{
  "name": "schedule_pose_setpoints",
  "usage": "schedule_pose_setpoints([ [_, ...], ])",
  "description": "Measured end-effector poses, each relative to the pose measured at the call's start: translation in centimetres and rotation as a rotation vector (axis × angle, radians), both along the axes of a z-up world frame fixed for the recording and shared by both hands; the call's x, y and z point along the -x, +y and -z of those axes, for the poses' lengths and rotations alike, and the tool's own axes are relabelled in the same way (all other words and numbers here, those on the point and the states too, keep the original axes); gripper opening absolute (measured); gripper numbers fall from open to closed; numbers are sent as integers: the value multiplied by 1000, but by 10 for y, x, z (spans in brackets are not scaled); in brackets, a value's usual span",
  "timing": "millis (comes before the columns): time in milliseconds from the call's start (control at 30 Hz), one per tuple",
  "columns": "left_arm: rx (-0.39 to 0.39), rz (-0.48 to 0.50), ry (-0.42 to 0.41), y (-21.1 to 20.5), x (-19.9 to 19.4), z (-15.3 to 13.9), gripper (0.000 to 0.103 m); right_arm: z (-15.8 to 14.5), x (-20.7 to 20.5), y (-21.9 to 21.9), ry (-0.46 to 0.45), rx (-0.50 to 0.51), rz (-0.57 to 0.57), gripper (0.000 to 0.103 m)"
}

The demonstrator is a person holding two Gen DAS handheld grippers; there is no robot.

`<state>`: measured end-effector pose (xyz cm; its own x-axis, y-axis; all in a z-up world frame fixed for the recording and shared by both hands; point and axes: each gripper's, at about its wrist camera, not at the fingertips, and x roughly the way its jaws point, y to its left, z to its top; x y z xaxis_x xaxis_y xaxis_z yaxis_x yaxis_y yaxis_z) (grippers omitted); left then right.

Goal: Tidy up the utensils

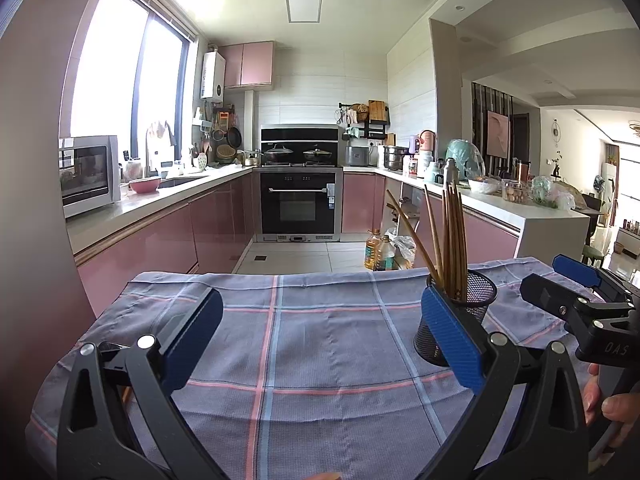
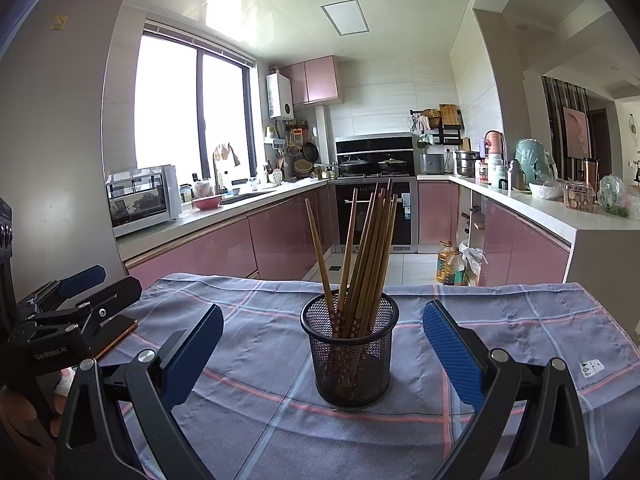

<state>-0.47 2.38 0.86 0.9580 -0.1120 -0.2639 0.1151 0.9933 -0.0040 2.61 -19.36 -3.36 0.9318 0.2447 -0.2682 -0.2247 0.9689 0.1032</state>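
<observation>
A black mesh holder (image 2: 352,354) stands upright on the checked cloth (image 2: 500,312), holding several wooden chopsticks (image 2: 366,256). My right gripper (image 2: 322,344) is open and empty, its blue pads (image 2: 454,354) on either side of the holder and a little nearer than it. My left gripper (image 1: 320,338) is open and empty over bare cloth (image 1: 320,332). In the left wrist view the holder (image 1: 476,308) with chopsticks (image 1: 450,240) stands just behind the right pad (image 1: 452,338). The right gripper (image 1: 560,286) shows at the far right.
A phone with an orange edge (image 2: 116,334) lies on the cloth under the left gripper (image 2: 96,294). Beyond the table's far edge is a kitchen floor with oil bottles (image 1: 380,254), pink cabinets and an oven (image 1: 298,206). A white tag (image 2: 590,368) sits on the cloth's right side.
</observation>
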Motion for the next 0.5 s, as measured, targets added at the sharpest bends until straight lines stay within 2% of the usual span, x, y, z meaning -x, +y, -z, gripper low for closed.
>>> schedule_pose_setpoints([
  [500,3,-8,-5,-2,-2,0,98,-1,0,-1,0,-2,4,97],
])
